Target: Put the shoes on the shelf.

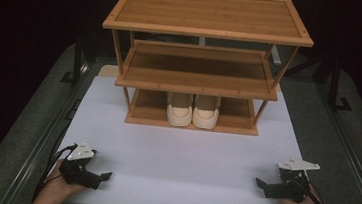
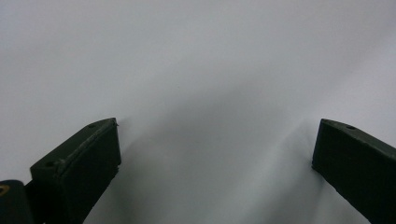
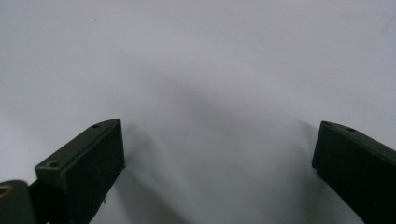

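the two cream shoes (image 1: 192,110) sit side by side on the bottom shelf of the wooden rack (image 1: 207,29), far from the left gripper (image 1: 104,177) and right gripper (image 1: 260,183), which rest wide open and empty on the white table (image 1: 183,157), ready to reach.

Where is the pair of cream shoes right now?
In the high view, the pair of cream shoes sits side by side at the middle of the wooden rack's bottom shelf, toes toward the person.
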Demonstrator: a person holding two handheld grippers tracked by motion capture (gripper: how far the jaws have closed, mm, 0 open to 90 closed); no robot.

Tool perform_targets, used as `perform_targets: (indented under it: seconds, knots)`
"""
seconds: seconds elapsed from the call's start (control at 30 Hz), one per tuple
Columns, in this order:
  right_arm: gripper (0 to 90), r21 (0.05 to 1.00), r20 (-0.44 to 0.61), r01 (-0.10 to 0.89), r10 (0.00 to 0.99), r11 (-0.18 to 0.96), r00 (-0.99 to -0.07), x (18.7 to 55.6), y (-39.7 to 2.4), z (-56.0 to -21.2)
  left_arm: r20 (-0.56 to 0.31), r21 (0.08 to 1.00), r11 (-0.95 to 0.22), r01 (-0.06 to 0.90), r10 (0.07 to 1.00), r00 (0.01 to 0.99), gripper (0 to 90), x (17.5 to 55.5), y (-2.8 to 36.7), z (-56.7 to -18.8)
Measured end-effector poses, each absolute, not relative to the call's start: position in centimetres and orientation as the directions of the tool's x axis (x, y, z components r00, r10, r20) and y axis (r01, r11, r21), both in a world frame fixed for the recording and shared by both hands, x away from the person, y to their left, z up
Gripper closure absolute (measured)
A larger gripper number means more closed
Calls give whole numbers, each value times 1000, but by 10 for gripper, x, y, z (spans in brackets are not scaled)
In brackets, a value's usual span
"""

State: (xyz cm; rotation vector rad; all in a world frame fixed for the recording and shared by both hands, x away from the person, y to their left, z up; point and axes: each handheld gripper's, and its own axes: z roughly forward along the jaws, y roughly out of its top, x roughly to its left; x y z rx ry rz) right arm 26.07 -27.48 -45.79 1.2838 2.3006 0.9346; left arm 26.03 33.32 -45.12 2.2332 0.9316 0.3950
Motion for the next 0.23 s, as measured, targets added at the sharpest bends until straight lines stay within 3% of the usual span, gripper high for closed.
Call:
perform_targets:
  seconds: [0.23]
  knots:
    - [19,691,18,619,848,373,-530,260,-275,-458,16,689,-513,511,716,698,5,260,333,-451]
